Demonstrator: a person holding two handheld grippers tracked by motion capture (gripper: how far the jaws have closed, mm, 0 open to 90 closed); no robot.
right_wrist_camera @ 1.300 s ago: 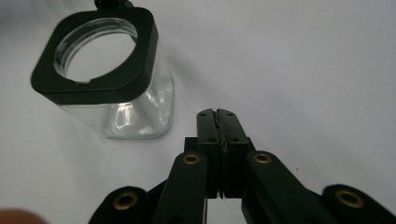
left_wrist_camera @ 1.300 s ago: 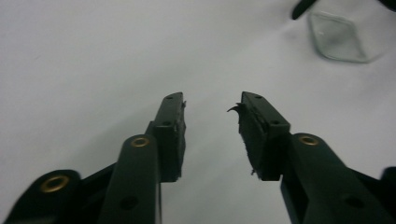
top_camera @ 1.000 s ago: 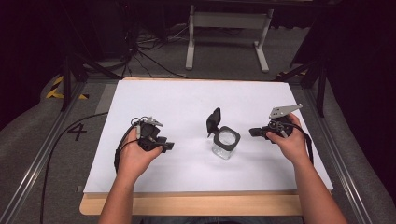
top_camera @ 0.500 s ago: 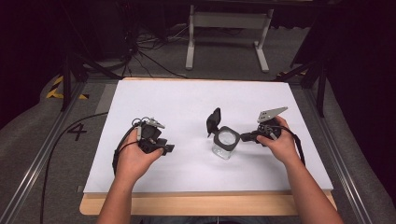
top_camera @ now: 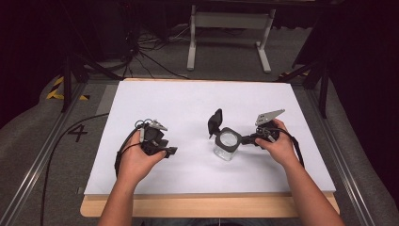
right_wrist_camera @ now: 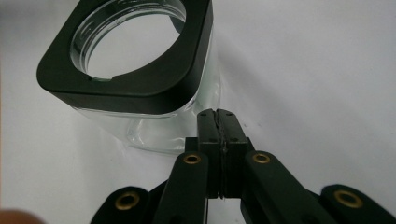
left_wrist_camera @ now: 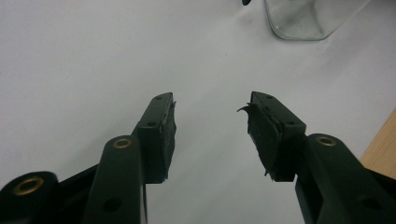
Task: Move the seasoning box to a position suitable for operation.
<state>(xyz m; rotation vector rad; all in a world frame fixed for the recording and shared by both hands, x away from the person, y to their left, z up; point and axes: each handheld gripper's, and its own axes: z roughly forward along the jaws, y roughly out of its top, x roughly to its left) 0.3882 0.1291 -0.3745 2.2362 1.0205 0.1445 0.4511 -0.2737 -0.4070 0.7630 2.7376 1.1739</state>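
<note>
A clear glass jar [top_camera: 227, 143] with a black square collar stands open on the white board [top_camera: 188, 103], right of centre. Its black lid [top_camera: 215, 121] stands tilted just behind it on the left. My right gripper [top_camera: 247, 140] is shut with nothing in it. In the right gripper view its tips [right_wrist_camera: 218, 114] sit against or just short of the jar [right_wrist_camera: 140, 70], below the collar; I cannot tell which. My left gripper [top_camera: 171, 150] rests low over the board to the jar's left. Its jaws [left_wrist_camera: 210, 105] are open and empty, and the jar's base [left_wrist_camera: 299, 18] lies far ahead of them.
The white board lies on a wooden table whose front edge [top_camera: 207, 206] shows below it. Metal rails [top_camera: 42, 155] run along both sides. A white stand [top_camera: 228, 23] and cables lie on the floor beyond the board.
My right gripper has moved left across the board until its shut tips reached the jar's side. The left gripper has hardly moved.
</note>
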